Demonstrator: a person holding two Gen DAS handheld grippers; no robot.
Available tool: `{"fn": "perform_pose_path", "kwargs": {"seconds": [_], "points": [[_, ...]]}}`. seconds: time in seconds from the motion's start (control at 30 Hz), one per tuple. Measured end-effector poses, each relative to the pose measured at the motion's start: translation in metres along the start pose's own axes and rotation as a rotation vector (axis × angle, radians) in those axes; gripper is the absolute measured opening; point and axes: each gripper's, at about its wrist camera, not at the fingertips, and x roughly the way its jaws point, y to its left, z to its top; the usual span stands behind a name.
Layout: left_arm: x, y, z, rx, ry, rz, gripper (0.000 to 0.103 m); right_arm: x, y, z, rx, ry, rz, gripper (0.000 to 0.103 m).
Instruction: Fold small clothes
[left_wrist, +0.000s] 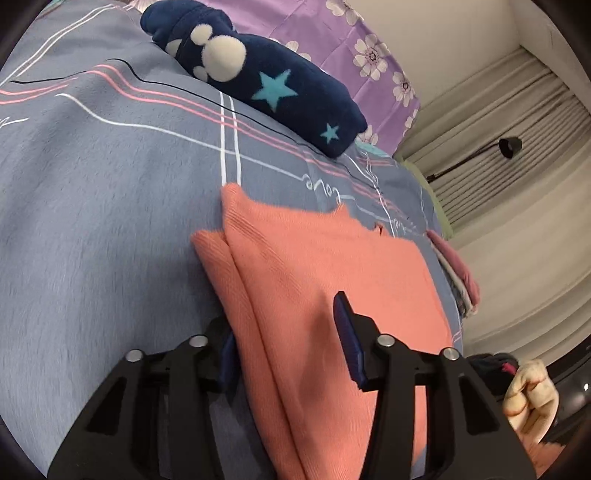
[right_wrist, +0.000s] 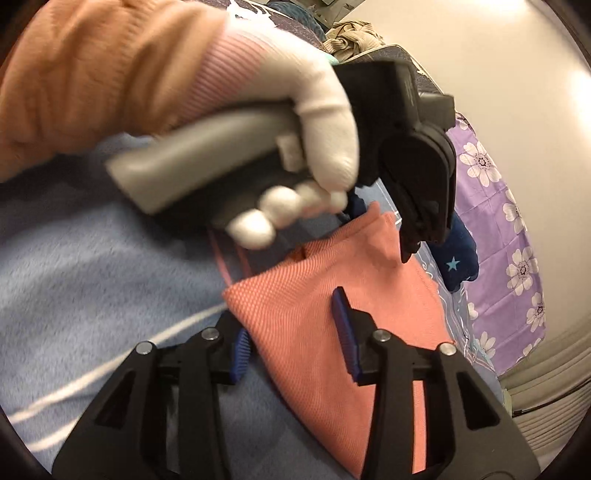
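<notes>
A folded coral-orange garment (left_wrist: 314, 266) lies on the grey-blue striped bedspread (left_wrist: 92, 203). My left gripper (left_wrist: 286, 347) is open, its jaws astride the near folded edge of the garment, which runs up between them. In the right wrist view the same garment (right_wrist: 332, 295) lies ahead, and my right gripper (right_wrist: 291, 339) is open over its near corner. The left gripper (right_wrist: 424, 229), held by a white-gloved hand (right_wrist: 314, 122), hovers over the garment's far end.
A folded navy fleece with stars (left_wrist: 258, 81) lies further back on the bed; it also shows in the right wrist view (right_wrist: 454, 254). A purple flowered sheet (left_wrist: 351, 48) lies behind it. A small stack of folded clothes (left_wrist: 458, 269) sits at the bed's right edge.
</notes>
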Motion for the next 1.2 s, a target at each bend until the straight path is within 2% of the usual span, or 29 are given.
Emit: {"fn": "perform_pose_path", "kwargs": {"seconds": [0.03, 0.07, 0.1, 0.13, 0.3, 0.47, 0.63, 0.93, 1.2], "points": [[0.002, 0.002, 0.003, -0.011, 0.004, 0.013, 0.026, 0.001, 0.001, 0.0, -0.002, -0.003, 0.001, 0.025], [0.003, 0.004, 0.005, -0.023, 0.009, 0.028, 0.018, 0.001, 0.001, -0.001, -0.002, -0.009, 0.003, 0.017], [0.002, 0.005, 0.005, -0.038, 0.01, 0.024, 0.012, 0.001, 0.0, -0.002, 0.003, -0.015, 0.005, 0.013], [0.001, 0.006, 0.005, -0.055, 0.004, 0.017, 0.01, -0.001, -0.006, -0.004, 0.03, -0.028, 0.016, 0.007], [-0.013, -0.02, 0.01, -0.003, -0.052, 0.02, 0.009, -0.023, -0.055, -0.017, 0.251, -0.103, 0.104, 0.005], [-0.013, -0.051, 0.022, 0.028, -0.056, 0.029, 0.009, -0.043, -0.091, -0.04, 0.394, -0.135, 0.112, 0.005], [-0.002, -0.084, 0.029, 0.06, -0.044, 0.088, 0.009, -0.053, -0.127, -0.07, 0.572, -0.142, 0.166, 0.005], [0.015, -0.142, 0.032, 0.146, -0.032, 0.134, 0.009, -0.074, -0.158, -0.116, 0.715, -0.166, 0.178, 0.005], [0.032, -0.184, 0.028, 0.188, -0.027, 0.169, 0.009, -0.09, -0.176, -0.149, 0.789, -0.193, 0.184, 0.005]]}}
